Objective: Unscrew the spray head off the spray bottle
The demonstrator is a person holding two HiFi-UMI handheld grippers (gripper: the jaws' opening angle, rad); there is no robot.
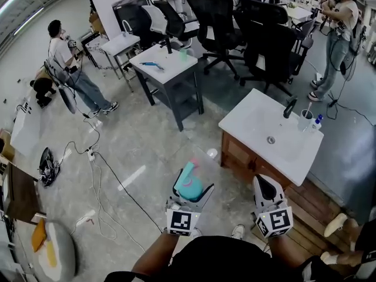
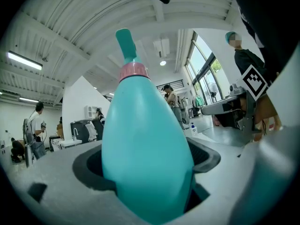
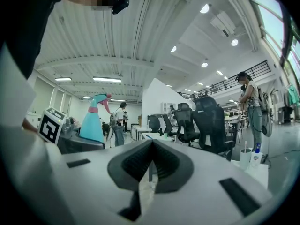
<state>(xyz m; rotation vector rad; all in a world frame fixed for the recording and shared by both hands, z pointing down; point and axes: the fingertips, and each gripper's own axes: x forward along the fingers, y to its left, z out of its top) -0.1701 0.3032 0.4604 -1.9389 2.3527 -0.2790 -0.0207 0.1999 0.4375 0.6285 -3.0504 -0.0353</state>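
Big room with a gray floor [image 1: 135, 151] and black chairs [image 1: 217, 16]. The left hand-held gripper [image 1: 192, 191] squeezes the fat part of the teal spray bottle [image 2: 145, 144], up over the floor. Its spray head [image 2: 126, 43] sits on top, above a pink ring [image 2: 133, 71]. The right hand-held gripper [image 3: 150, 161] is closed tight with nothing in it, near a white surface [image 1: 258, 122].

The left tool [image 1: 191, 196] holds a teal spray bottle [image 1: 188, 184].

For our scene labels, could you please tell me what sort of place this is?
Probably an open lab or workshop hall: black office chairs, white work tables, and cables trailing over the floor.
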